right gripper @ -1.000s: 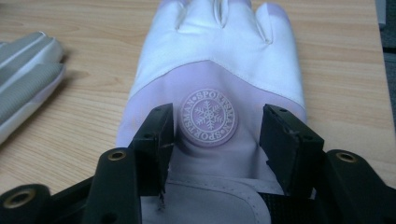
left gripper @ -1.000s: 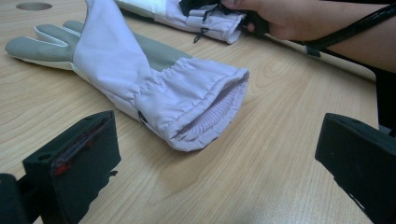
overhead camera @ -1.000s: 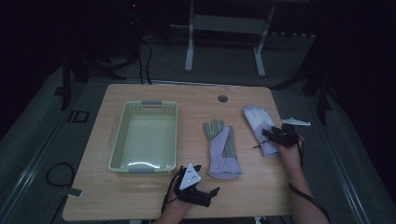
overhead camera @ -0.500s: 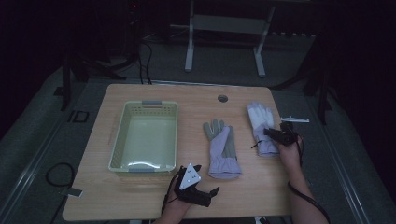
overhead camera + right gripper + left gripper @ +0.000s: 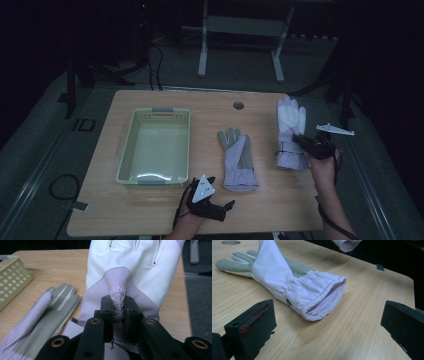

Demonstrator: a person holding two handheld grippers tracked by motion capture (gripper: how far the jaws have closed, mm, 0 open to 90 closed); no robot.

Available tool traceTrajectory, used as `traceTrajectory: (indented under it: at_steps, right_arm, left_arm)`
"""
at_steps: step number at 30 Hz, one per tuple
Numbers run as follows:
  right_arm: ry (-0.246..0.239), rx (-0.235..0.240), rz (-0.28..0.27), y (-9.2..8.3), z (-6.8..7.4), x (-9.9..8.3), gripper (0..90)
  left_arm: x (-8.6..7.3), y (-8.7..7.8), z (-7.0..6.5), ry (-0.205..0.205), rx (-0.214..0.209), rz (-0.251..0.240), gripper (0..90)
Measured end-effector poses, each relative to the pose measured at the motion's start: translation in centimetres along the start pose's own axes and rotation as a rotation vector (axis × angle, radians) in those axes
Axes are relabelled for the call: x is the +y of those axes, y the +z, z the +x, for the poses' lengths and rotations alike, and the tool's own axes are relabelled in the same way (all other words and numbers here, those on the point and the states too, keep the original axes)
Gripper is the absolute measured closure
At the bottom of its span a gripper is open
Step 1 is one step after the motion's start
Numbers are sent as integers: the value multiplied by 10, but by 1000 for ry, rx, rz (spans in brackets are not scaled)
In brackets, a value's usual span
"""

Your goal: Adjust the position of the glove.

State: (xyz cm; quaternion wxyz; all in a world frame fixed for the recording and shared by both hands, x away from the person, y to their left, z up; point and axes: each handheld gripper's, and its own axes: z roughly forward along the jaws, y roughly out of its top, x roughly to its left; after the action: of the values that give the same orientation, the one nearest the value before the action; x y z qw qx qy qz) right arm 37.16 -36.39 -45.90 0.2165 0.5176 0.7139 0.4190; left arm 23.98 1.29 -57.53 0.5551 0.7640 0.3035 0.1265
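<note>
Pale green basket point(image 5: 125, 150): a perforated plastic tub stood on the left half of the wooden table point(image 5: 165, 215); its floor looked bare, with nothing lying inside as far as the high view showed. Its corner showed in the right gripper view point(image 5: 10, 277).
White glove point(image 5: 290, 135): it was near the table's right edge, fingers pointing away from the person and cuff toward them, with the pinched part lifted off the wood.
White glove's look: white leather-like fingers and back, lilac fabric wedging up the middle, and a round white badge with a snowflake and lettering on the pinched fold point(image 5: 117, 302).
Right gripper point(image 5: 305, 143): its jaws had just been closing and stood clenched on a raised fold of the white glove's lilac fabric, the cloth squeezed between the pads point(image 5: 107, 312).
Second glove point(image 5: 239, 160): it lay flat near the table's middle, between basket and white glove, touching neither; grey palm and fingers, a lilac thumb and lilac gathered cuff point(image 5: 322, 300) open toward the person.
Left gripper point(image 5: 222, 205): it sat at the near table edge, jaws spread wide and holding nothing, just short of the second glove's cuff.
Cable hole point(image 5: 238, 105): a round opening lay near the table's far edge.
</note>
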Motion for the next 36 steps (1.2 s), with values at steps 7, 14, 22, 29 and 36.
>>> traceTrajectory:
  at_steps: [7,14,22,29,36]
  right_arm:
    - [40,-21,2,-29,14,-13,800]
    - [71,-17,85,-17,16,-46,798]
    - [47,-74,161,21,6,-66,787]
    - [-1,-70,175,34,2,-72,754]
    - [-76,-27,160,30,-4,-66,523]
  left_arm:
    - [0,0,0,3,2,2,0]
    - [0,0,-1,5,2,3,0]
    - [0,0,-1,7,2,1,0]
    - [0,0,-1,13,3,1,0]
    - [0,0,-1,11,4,2,0]
